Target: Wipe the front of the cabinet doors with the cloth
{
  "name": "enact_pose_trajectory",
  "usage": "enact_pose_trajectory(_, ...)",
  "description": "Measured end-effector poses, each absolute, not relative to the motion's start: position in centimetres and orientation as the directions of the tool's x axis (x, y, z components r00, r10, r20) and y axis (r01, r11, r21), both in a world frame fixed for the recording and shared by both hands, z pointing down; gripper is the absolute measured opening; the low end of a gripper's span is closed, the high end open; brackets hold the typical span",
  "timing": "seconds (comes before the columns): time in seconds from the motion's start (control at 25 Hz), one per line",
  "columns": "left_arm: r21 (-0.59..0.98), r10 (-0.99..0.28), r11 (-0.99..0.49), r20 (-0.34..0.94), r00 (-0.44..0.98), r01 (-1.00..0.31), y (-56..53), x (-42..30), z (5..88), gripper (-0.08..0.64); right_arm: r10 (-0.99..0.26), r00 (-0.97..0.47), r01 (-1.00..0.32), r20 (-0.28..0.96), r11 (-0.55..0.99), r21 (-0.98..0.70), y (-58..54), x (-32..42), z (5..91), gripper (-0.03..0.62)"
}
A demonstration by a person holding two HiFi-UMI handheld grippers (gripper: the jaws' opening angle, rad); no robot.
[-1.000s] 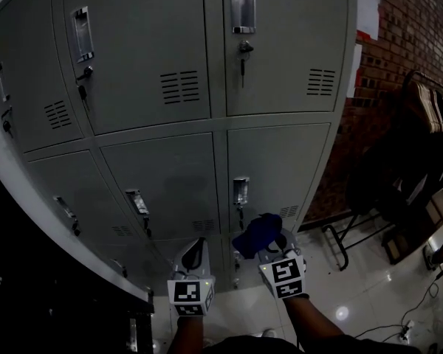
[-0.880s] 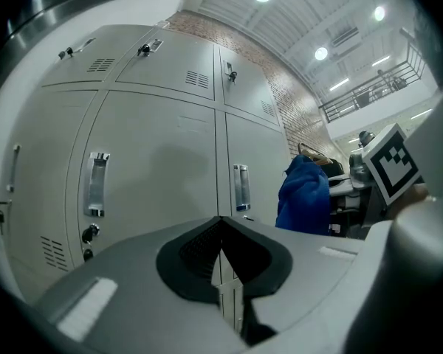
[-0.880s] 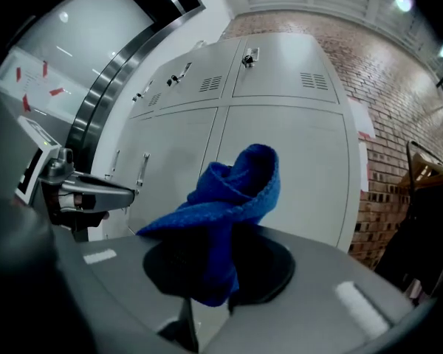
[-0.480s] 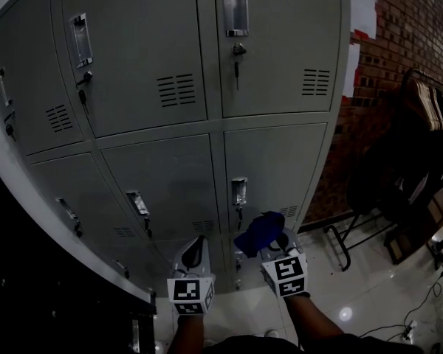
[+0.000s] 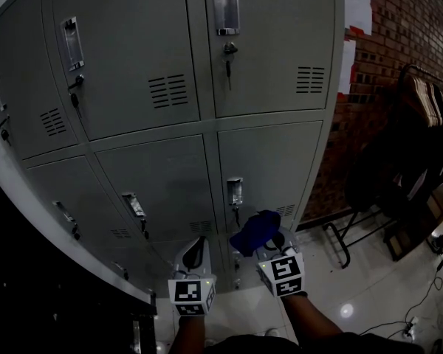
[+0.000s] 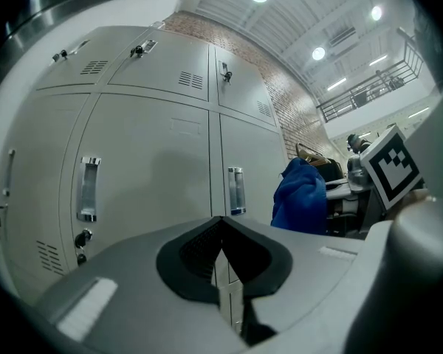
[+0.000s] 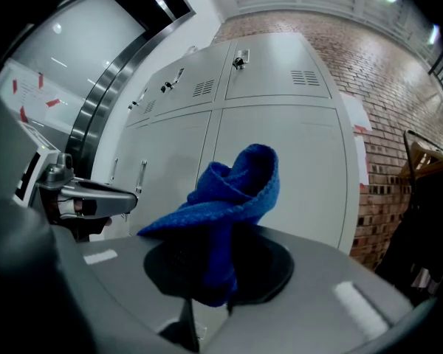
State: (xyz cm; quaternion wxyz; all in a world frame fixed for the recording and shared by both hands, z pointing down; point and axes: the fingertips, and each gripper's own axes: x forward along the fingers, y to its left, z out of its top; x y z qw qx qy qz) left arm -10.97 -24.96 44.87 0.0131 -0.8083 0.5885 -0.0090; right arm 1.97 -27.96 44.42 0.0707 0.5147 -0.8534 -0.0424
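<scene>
R gripper (image 5: 268, 248) jaws pinch cloth (image 5: 252, 231) near cabinet doors (image 5: 273, 161); L gripper (image 5: 198, 245) closed.

No readable text, labels or numbers appear on the cabinet doors (image 5: 162, 87) or elsewhere.

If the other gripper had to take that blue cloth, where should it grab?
Probably the bunched free end of the blue cloth, which sticks out past the right gripper shut on its lower part. The left gripper, jaws together, would open and come in from the cloth's left.
</scene>
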Motion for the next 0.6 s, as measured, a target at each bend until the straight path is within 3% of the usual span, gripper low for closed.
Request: enact_pose_trajectory(0.6,-0.03,-0.954,-0.301,0.004,0.301,-0.953,-24.58,-10.57,45.2,0.017,-0.87,-0.487,-0.859,0.073,0.493,0.141,-27.43,1.54,44.58,0.067)
